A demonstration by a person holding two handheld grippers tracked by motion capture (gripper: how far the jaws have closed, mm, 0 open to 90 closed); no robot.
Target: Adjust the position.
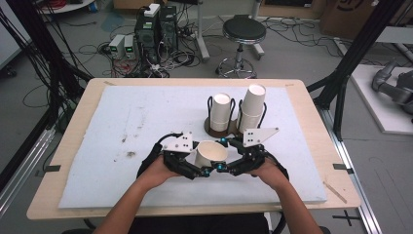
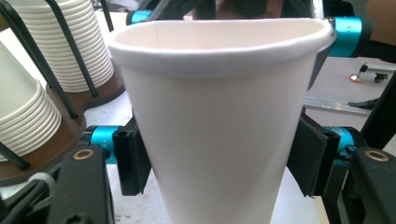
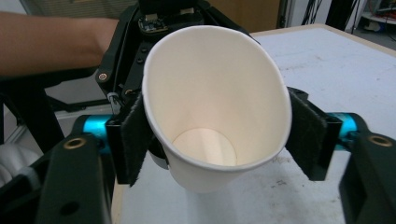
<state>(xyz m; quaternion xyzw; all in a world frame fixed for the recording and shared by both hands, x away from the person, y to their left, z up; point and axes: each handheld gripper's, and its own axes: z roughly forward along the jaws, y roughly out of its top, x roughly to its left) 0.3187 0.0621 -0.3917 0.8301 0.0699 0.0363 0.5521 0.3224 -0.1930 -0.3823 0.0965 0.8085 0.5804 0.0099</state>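
Observation:
A white paper cup (image 1: 211, 152) is held between both grippers just above the white mat, near the table's front. My left gripper (image 1: 200, 158) comes at it from the left. In the left gripper view its black pads (image 2: 133, 158) press both sides of the cup's wall (image 2: 210, 130), below the rim. My right gripper (image 1: 222, 155) comes from the right. In the right gripper view its pads (image 3: 135, 140) squeeze the cup (image 3: 210, 107) near the rim into an oval, and the cup's inside is empty.
Two stacks of paper cups stand in black wire holders on round wooden bases behind the held cup, one shorter (image 1: 220, 113) and one taller (image 1: 253, 105). The white mat (image 1: 122, 126) covers most of the wooden table. A stool (image 1: 243, 31) and cables lie on the floor beyond.

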